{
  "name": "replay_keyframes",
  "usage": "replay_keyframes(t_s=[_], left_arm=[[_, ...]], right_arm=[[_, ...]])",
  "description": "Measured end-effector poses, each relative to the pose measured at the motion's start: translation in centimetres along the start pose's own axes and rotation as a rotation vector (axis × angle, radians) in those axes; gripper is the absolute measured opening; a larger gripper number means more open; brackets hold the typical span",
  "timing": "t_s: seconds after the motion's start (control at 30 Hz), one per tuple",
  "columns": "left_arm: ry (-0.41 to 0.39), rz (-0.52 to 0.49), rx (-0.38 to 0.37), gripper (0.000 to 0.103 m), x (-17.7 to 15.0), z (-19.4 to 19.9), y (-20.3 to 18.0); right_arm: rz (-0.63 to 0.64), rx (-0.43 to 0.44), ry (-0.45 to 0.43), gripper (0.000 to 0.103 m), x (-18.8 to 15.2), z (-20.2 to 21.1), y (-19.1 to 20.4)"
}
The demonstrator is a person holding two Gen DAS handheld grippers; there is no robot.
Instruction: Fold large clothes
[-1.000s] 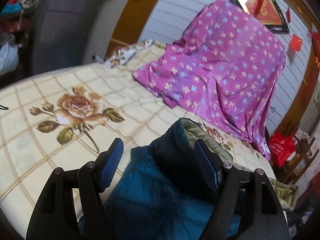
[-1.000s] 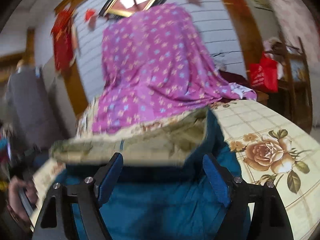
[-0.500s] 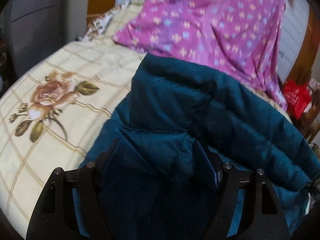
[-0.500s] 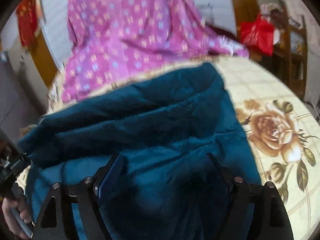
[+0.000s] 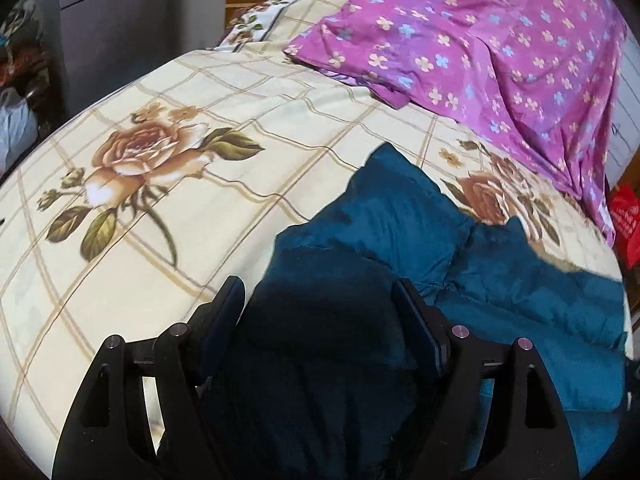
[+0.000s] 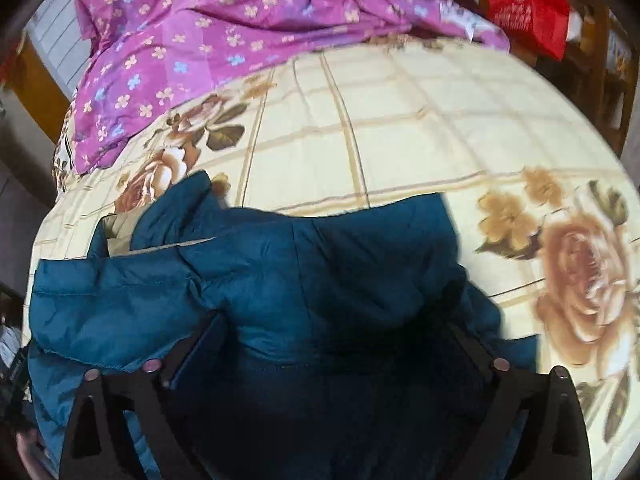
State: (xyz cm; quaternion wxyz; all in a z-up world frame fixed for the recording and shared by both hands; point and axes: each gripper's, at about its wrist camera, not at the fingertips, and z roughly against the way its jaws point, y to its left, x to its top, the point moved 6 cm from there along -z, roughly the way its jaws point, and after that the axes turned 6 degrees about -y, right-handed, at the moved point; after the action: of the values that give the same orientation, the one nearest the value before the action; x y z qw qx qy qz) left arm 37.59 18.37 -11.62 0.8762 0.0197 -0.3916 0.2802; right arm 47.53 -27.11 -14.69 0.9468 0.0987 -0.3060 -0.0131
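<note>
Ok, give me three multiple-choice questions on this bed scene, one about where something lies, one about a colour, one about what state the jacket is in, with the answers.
1. Where does the purple flowered cloth lie?
A. At the far end of the bedspread, beyond the jacket
B. Under the jacket
C. On the floor

2. What colour is the puffer jacket?
A. Red
B. Teal blue
C. Cream

3. How does the jacket lie?
A. Hung on a hanger
B. Rumpled on the bedspread, a strip of beige lining showing
C. Rolled into a tight bundle

Answers:
1 A: in both wrist views the purple cloth sits past the jacket, with bare bedspread between them.
2 B: its quilted shell is teal blue throughout.
3 B: it lies creased on the rose print, with the lining exposed at its left edge in the right wrist view.
</note>
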Motion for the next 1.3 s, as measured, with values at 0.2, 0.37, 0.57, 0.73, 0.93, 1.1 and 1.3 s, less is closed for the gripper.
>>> replay_keyframes(t_s=[0.2, 0.37, 0.57, 0.73, 0.93, 1.1, 1.3], left_arm=[[-0.066, 0.033, -0.152, 0.077, 0.3, 6.0, -2.4], [-0.007, -0.18, -0.268, 0.077, -3.9, 7.0, -8.0], [0.033, -0.328, -0.179, 0.087, -6.0, 3.6, -9.7], [0.043, -0.305, -0.185, 0.091, -5.9, 2.9, -9.0], [0.021, -0.303, -0.178, 0.091, -6.2, 2.9, -8.9], [0.002, -0.311, -0.173, 0.091, -6.4, 3.0, -9.0], [0.0, -0.31, -0.174, 0.091, -6.3, 3.0, -8.9]], right_arm=[[0.025, 0.07, -0.189, 0.096, -2.8, 8.9, 3.2], [0.025, 0.091, -0.316, 0.096, -10.5, 13.2, 6.3], [0.108, 0.103, -0.28, 0.103, -13.2, 8.9, 6.8], [0.144, 0.097, -0.245, 0.103, -13.1, 8.5, 6.9], [0.174, 0.106, -0.264, 0.103, -13.5, 8.7, 6.9], [0.181, 0.099, -0.271, 0.103, -13.7, 8.9, 7.0], [0.182, 0.094, -0.274, 0.103, -13.6, 8.9, 7.1]])
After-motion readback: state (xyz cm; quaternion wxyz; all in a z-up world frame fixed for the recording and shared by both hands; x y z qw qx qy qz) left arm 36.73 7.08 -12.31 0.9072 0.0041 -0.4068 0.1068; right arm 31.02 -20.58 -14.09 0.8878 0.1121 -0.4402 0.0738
